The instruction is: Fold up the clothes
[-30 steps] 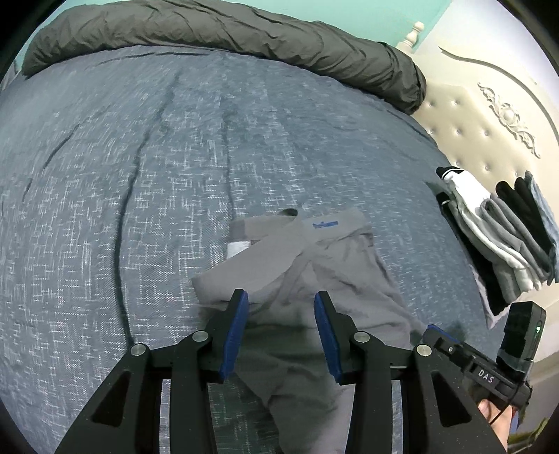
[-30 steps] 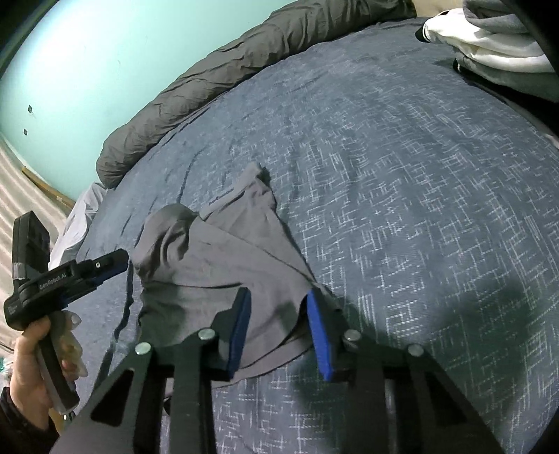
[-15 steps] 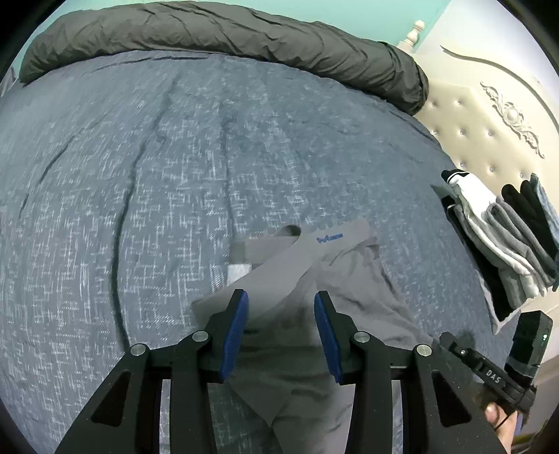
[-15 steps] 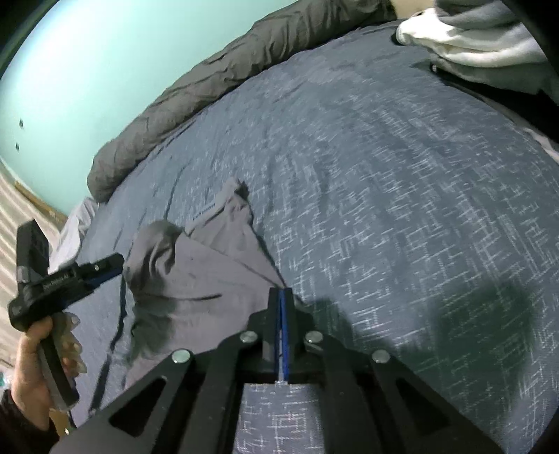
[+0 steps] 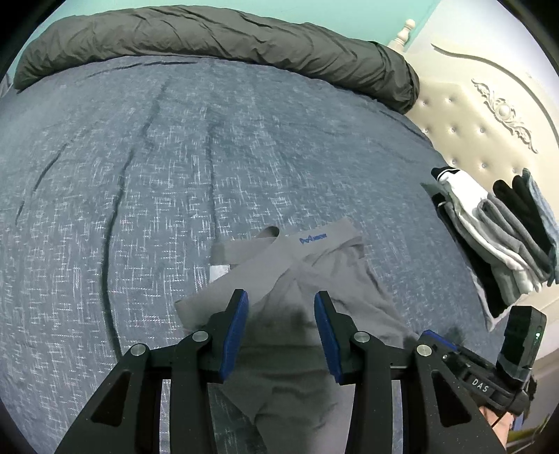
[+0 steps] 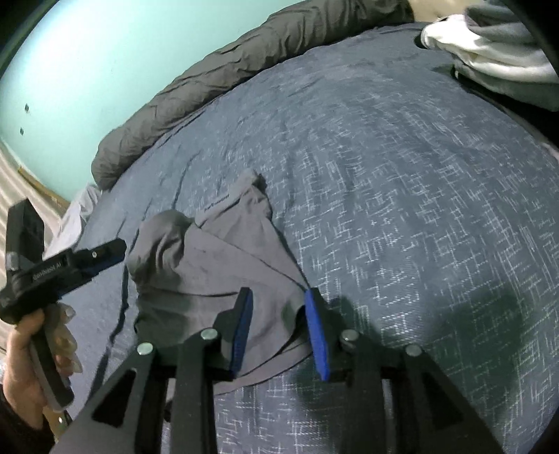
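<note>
Grey shorts on the bed, both grippers spread over them.

Left wrist view: left gripper (image 5: 281,310) is spread above the shorts (image 5: 300,279) on the bedspread (image 5: 139,174); folded clothes (image 5: 496,237) lie right.
Right wrist view: right gripper (image 6: 279,309) is spread over the shorts' (image 6: 216,265) hem.

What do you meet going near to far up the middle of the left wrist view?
Left claw → grey garment with its waistband at the far end → blue bedspread → rolled dark grey duvet → teal wall.
</note>
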Demonstrator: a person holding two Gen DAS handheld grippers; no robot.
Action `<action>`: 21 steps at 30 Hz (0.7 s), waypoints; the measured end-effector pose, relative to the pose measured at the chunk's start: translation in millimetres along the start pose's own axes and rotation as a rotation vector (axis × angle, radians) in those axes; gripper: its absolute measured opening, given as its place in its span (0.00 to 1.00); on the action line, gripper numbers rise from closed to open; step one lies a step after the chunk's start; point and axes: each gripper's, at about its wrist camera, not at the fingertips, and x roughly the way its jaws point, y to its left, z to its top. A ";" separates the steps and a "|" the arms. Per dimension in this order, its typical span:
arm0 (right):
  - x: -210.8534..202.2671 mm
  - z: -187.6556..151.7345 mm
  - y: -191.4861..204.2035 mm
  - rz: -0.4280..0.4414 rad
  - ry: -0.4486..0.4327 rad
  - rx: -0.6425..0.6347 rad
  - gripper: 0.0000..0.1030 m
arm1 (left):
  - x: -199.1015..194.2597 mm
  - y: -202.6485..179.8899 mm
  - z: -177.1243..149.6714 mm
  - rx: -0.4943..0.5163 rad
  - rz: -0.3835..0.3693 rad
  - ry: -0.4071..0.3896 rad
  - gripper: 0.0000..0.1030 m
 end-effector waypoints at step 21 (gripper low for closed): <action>9.1 -2.7 -4.4 -0.034 0.008 0.023 0.02 | -0.9 18.1 -11.6 -0.044 -0.013 0.008 0.42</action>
